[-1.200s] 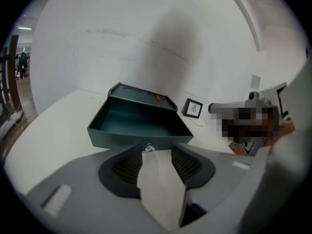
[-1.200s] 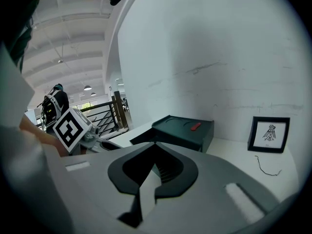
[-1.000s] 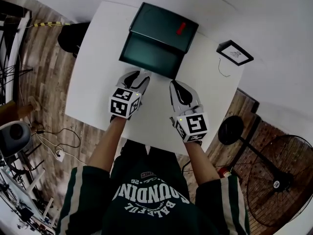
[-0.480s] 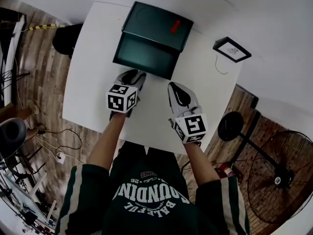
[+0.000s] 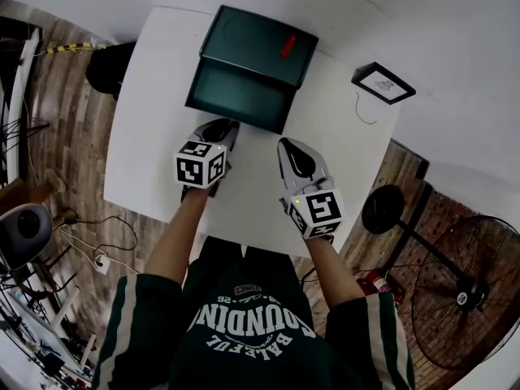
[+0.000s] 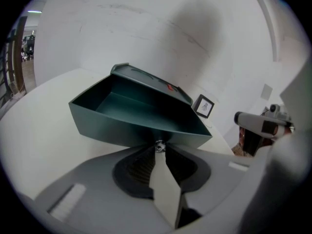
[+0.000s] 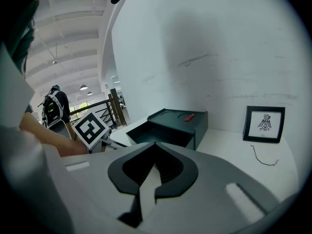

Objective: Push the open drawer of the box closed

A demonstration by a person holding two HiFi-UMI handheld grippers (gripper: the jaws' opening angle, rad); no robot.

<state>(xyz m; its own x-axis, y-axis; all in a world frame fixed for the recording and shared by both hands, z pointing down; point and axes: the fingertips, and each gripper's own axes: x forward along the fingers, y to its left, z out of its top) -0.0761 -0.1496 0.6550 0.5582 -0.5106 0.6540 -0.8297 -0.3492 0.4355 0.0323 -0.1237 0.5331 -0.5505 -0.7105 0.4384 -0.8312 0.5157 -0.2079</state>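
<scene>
A dark green box [image 5: 258, 45] with a red strip on its lid stands at the far side of the white table [image 5: 150, 149]. Its drawer [image 5: 240, 96] is pulled out toward me and looks empty. My left gripper [image 5: 221, 125] points at the drawer's front wall [image 6: 122, 133] and sits just short of it. Its jaws are closing, the tips drawn together with nothing between them [image 6: 159, 148]. My right gripper [image 5: 290, 145] hovers over the table to the right of the drawer front, shut and empty [image 7: 155, 143]. From there the box [image 7: 183, 121] lies ahead.
A small black-framed picture [image 5: 383, 83] and a thin black cord [image 5: 361, 110] lie on the table right of the box. Off the table stand a floor fan [image 5: 467, 299] at the right and a black stool [image 5: 114, 62] at the left.
The left gripper's jaws have narrowed and its marker cube has turned a little, still at the drawer front. The right gripper has barely moved.
</scene>
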